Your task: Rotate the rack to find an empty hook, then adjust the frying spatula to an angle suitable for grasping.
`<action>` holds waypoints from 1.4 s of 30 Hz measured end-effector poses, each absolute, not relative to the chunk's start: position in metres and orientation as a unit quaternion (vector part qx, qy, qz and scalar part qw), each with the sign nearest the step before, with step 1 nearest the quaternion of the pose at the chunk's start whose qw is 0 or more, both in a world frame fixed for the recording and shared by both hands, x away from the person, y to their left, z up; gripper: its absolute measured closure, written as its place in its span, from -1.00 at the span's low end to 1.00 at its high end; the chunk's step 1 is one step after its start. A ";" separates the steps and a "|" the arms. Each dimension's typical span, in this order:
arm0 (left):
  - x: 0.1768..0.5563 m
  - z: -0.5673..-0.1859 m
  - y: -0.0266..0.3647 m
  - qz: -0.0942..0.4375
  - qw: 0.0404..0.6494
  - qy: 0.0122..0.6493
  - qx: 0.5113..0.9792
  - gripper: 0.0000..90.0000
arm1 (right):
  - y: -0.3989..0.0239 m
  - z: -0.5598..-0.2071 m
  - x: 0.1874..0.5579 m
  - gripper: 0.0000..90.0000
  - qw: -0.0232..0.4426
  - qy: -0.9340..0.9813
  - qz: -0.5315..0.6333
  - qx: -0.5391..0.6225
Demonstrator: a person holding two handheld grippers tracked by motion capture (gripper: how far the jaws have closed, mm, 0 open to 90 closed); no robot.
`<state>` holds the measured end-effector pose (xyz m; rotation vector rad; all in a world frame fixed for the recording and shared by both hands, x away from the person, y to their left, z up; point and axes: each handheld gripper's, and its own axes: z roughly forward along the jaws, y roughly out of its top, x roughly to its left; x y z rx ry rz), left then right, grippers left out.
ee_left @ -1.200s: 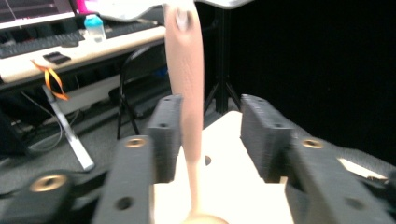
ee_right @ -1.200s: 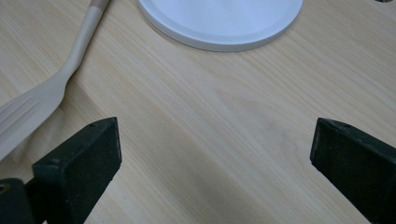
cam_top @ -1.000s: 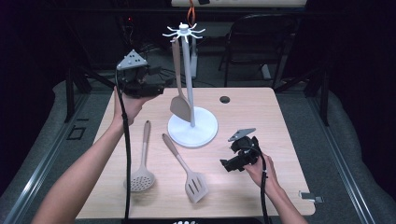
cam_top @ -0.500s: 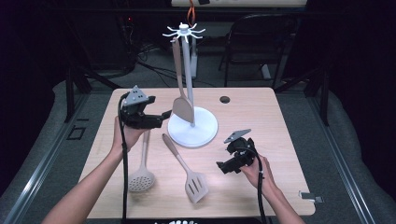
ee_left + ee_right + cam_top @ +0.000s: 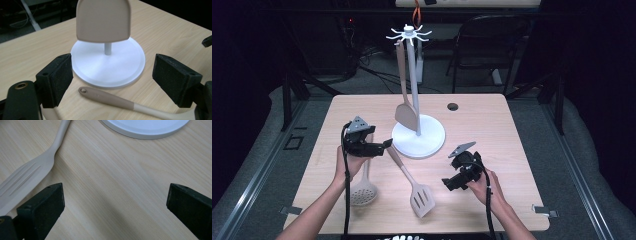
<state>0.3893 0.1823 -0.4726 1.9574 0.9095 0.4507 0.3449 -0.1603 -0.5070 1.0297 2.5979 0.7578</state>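
Two grippers over table [image 5: 492, 115], both ours. Left gripper [image 5: 388, 143] low near stand base [image 5: 432, 145], jaws just been opening, now wide, nothing between pads; in left gripper view handle tip of slotted turner [image 5: 105, 96] lies on wood just ahead of them. Hanging spatula [image 5: 404, 112] on stand, blade above base. Skimmer [image 5: 361, 190] lies under left hand [image 5: 349, 165]. Right gripper [image 5: 447, 184] near turner blade [image 5: 422, 200], jaws wide, bare wood between.
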 end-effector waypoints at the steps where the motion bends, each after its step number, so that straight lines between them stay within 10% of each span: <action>1: 0.389 -0.476 0.183 0.182 0.446 0.371 0.794 -0.64 | -0.160 -0.507 0.345 -0.97 0.125 0.890 0.261 0.353; 15: 0.384 -0.492 0.195 0.172 0.428 0.405 0.789 -0.71 | -0.159 -0.506 0.340 -0.66 0.118 0.890 0.267 0.350; 26: 0.388 -0.503 0.199 0.162 0.417 0.444 0.776 -0.75 | -0.133 -0.496 0.320 0.79 0.076 0.902 0.313 0.287; 42: 0.389 -0.509 0.192 0.159 0.391 0.467 0.777 -0.80 | -0.078 -0.514 0.290 0.97 -0.007 0.936 0.274 0.222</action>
